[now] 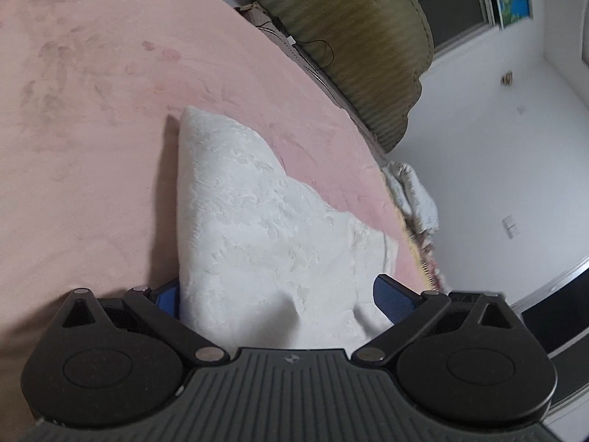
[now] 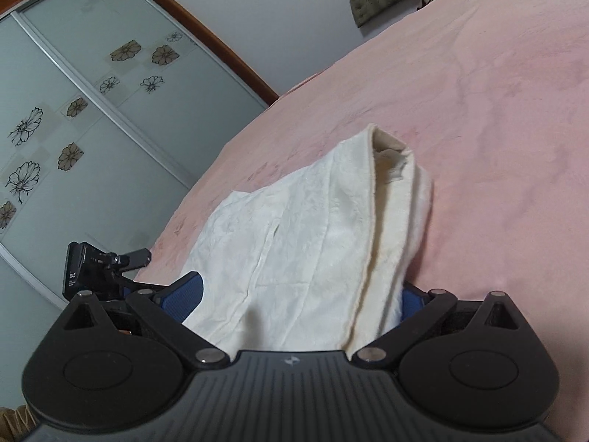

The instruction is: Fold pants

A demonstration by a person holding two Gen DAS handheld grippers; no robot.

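The left gripper (image 1: 278, 294) is standing with its fingers spread wide, white pants (image 1: 257, 221) lying between them without being pinched. The pants are resting on the pink bed (image 1: 92, 129), open cover lying all around them. A green headboard (image 1: 368, 37) is bordering the far edge. The right gripper (image 2: 302, 291) is likewise straddling the folded pants (image 2: 313, 228), fingers apart, near the bed's left edge, a wardrobe (image 2: 92, 110) standing beyond.

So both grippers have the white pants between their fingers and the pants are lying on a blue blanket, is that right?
Not quite. The blanket is pink, not blue, as both wrist views show; only the finger pads are blue. The rest holds: the white pants sit between the fingers of the left gripper and the right gripper.
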